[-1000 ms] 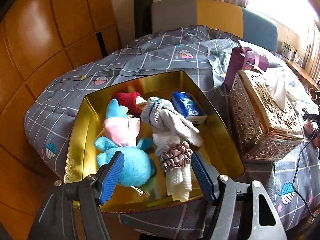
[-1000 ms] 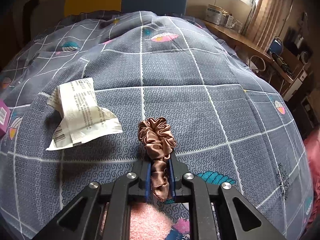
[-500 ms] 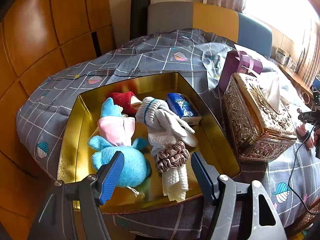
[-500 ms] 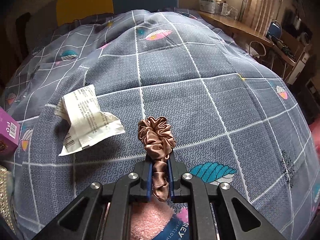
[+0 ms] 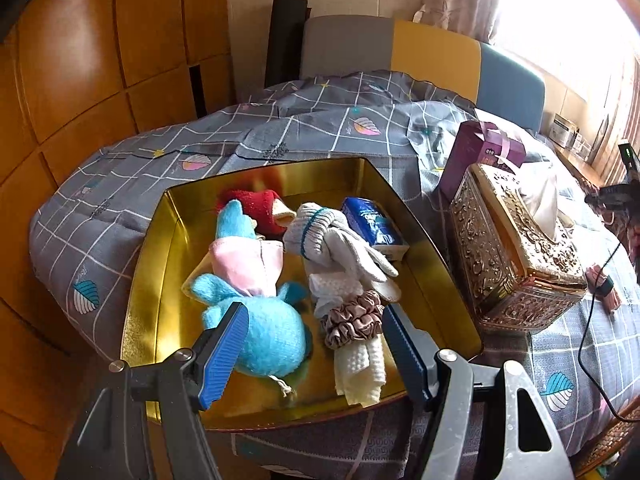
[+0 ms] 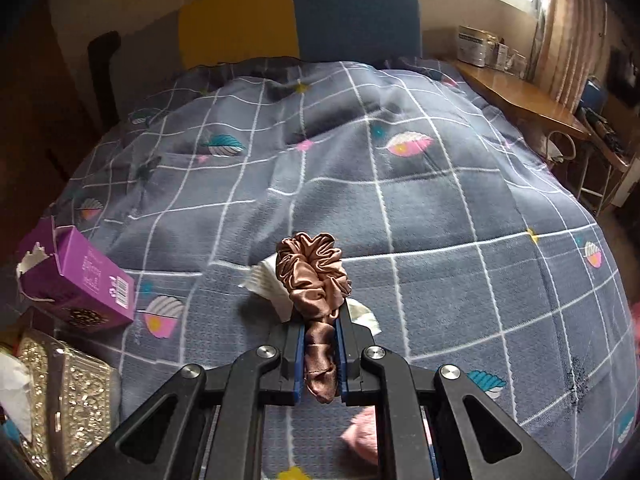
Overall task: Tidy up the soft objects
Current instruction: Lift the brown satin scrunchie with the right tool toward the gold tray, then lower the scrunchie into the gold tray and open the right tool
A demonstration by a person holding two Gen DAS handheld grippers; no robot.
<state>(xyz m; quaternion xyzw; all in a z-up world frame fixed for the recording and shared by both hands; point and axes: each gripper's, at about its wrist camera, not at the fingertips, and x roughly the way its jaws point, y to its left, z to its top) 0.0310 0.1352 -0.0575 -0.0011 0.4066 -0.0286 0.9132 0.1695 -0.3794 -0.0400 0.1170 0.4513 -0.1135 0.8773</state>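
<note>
My right gripper (image 6: pixel 319 334) is shut on a brown satin scrunchie (image 6: pixel 314 280) and holds it above the grey checked bedspread (image 6: pixel 440 208). A white packet (image 6: pixel 266 286) lies on the bed, partly hidden behind the scrunchie. My left gripper (image 5: pixel 316 344) is open and empty above the near edge of a gold tin tray (image 5: pixel 160 280). The tray holds a blue plush toy (image 5: pixel 264 320), a red sock (image 5: pixel 256 208), white gloves (image 5: pixel 340 240), a second scrunchie (image 5: pixel 352 320), a cream cloth (image 5: pixel 360 372) and a blue tissue pack (image 5: pixel 372 224).
An ornate gold tissue box (image 5: pixel 516 248) stands right of the tray, with a purple carton (image 5: pixel 480 152) behind it; both show in the right wrist view (image 6: pixel 60 400) (image 6: pixel 80 280). A pink fluffy item (image 6: pixel 362 436) lies under my right gripper. Wooden panels are at left, a desk at right.
My right gripper has risen and swung left with the scrunchie; the purple carton and gold box came into its view. My left gripper has drawn back slightly from the tray.
</note>
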